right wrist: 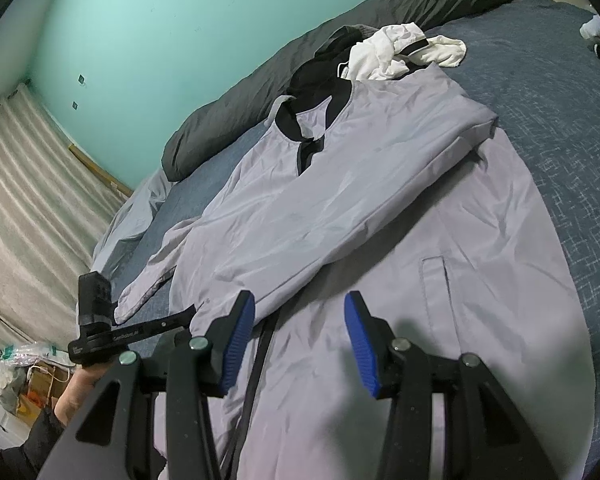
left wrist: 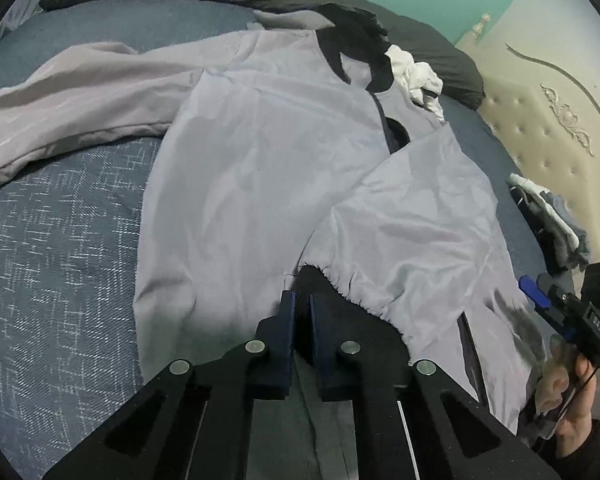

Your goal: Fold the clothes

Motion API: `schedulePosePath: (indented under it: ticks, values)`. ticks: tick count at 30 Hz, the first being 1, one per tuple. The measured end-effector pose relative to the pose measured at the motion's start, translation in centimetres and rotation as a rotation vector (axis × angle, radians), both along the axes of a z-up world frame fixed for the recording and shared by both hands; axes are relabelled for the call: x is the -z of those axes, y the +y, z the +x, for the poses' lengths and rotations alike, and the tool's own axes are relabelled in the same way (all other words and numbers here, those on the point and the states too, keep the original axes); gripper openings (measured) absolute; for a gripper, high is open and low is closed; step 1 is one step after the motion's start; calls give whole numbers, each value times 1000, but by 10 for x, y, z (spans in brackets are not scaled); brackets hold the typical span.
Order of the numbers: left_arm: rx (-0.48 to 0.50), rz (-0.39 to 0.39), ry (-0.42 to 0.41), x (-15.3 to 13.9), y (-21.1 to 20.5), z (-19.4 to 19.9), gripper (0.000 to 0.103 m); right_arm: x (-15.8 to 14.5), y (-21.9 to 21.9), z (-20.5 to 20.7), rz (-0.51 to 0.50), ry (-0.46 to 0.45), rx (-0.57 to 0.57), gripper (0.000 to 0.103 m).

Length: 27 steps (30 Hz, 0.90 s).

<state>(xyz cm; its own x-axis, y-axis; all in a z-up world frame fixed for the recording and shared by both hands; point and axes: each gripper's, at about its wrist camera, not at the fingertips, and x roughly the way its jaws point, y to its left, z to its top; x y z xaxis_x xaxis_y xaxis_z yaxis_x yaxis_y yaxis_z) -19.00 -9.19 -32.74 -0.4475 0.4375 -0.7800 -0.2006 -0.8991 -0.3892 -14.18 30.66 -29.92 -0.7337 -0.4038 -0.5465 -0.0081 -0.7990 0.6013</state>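
Left gripper [left wrist: 300, 304] clenched on the dark cuff edge of the grey jacket [left wrist: 260, 152], sleeve folded across the body just ahead. Right gripper [right wrist: 300, 312] released, jaws apart, hovering over the jacket's lower front by the pocket. Jacket spread flat on blue bedspread [right wrist: 560, 92]; white garment [right wrist: 396, 52] touching the collar.

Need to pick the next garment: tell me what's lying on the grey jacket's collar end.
A crumpled white garment lies against the black collar of the grey jacket, with a black piece beside it. What the white garment hides beneath it cannot be seen.
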Motion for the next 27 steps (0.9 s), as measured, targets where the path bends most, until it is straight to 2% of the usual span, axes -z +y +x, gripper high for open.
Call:
schedulePosePath:
  ticks: [8, 13, 15, 16, 20, 22, 27]
  values:
    - [-8, -5, 44, -27, -18, 26, 6, -4, 4, 2, 2, 8, 13, 47]
    - [-29, 3, 11, -20, -33, 37, 6, -16, 21, 2, 61, -4, 56, 48]
    - [-37, 12, -4, -16, -35, 37, 6, -24, 38, 0, 103, -24, 84, 60]
    - [-35, 10, -6, -15, -35, 37, 6, -28, 46, -2, 124, -34, 98, 61]
    - [-30, 2, -22, -8, -36, 36, 6, -36, 74, -29, 321, -107, 84, 62]
    - [-29, 1, -33, -4, -36, 36, 6, -33, 89, -46, 419, -158, 69, 62]
    - [-28, -11, -50, 2, -34, 34, 7, -19, 106, -79, 642, -211, 35, 62]
